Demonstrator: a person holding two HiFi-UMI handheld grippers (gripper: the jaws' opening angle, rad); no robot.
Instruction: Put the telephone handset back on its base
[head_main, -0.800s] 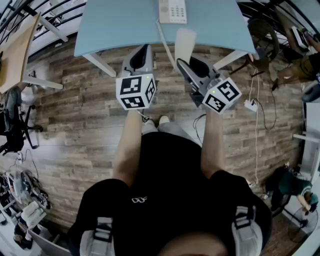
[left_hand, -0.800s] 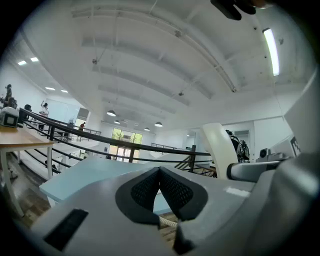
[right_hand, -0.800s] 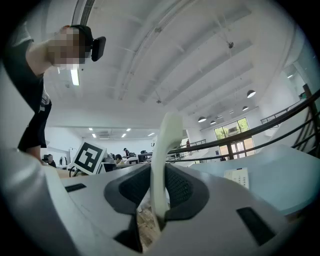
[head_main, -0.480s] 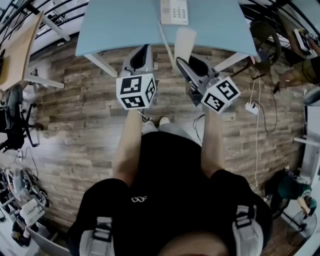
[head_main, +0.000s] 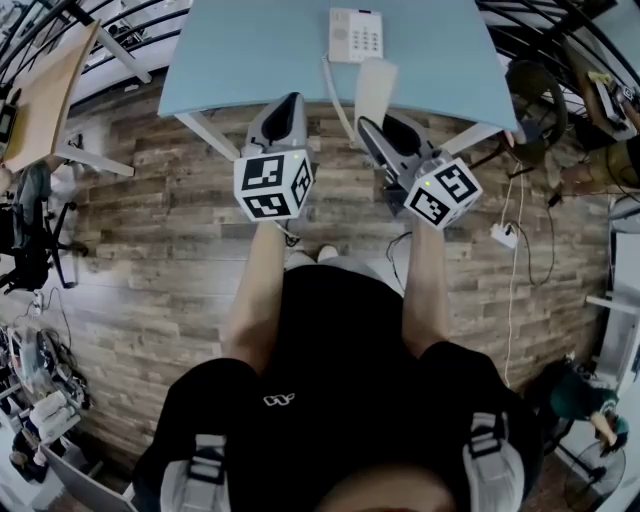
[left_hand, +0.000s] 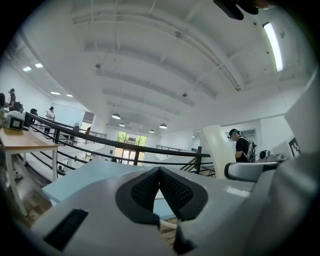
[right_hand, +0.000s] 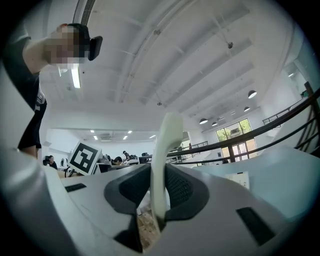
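The white telephone base (head_main: 355, 35) with its keypad lies on the pale blue table (head_main: 240, 50), at the far edge of the head view. My right gripper (head_main: 374, 122) is shut on the white handset (head_main: 376, 86), which sticks up past the table's near edge, short of the base. In the right gripper view the handset (right_hand: 162, 160) stands upright between the black pads, with the base (right_hand: 238, 180) to the right beyond. A cord (head_main: 336, 95) runs from the base toward the handset. My left gripper (head_main: 289, 102) hovers level beside it, shut on nothing, its pads (left_hand: 172, 187) touching.
Wood-plank floor lies under the table. A tan desk (head_main: 45, 100) and a black chair (head_main: 25, 235) are at the left. Cables and a white power strip (head_main: 502, 235) lie at the right. A person (left_hand: 244, 147) stands beyond a black railing (left_hand: 100, 142).
The table and the phone base have shifted slightly down and right in the head view. Both grippers keep their pose, and the handset stays gripped.
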